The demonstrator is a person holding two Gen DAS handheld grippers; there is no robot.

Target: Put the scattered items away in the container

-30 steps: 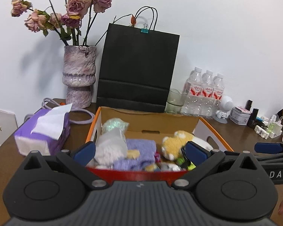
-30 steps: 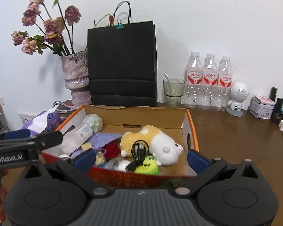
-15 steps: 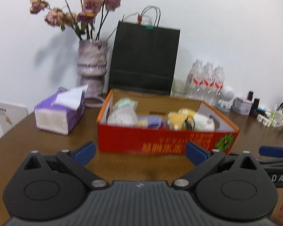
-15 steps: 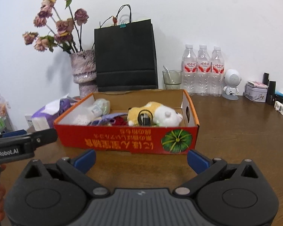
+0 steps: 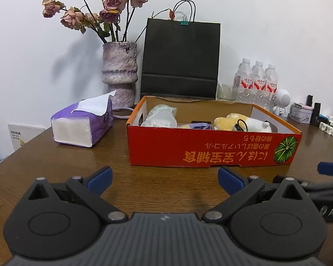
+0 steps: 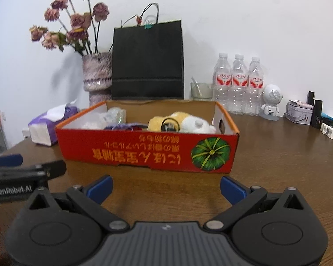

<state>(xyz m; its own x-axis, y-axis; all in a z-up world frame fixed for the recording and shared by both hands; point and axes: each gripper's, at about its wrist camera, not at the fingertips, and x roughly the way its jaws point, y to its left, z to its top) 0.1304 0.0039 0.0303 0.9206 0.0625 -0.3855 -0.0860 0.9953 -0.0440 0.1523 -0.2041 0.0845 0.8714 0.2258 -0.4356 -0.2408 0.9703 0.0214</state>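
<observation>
Left gripper: blue-tipped fingers spread wide, nothing between them, low over bare wood of the table. Right gripper: same, fingers wide apart and empty, hovering above the tabletop. Both short of the box, not touching it. Each gripper visible at the edge of the other's view.

Box just ahead of both, resting flat on the table, long side facing the cameras. Shallow cardboard, red outside with an orange rim, plain brown inside. Yellow lettering printed upside down across the front wall, with a green striped pumpkin picture at its right end. Oval hand hole in the right end wall in the right wrist view.

Inside, poking above the rim: a yellow-and-white plush towards the right, with a coiled black cable lying on it; a purple cloth near the middle; clear bags of pale stuff at the left end. Lower contents hidden by the front wall.

Left of the box, apart from it, a purple tissue pack with one sheet sticking up. Behind, against the white wall: a mottled vase of dried roses, a black paper bag, a glass, three water bottles, a small white robot figure, and a tin with small dark containers at the far right.
</observation>
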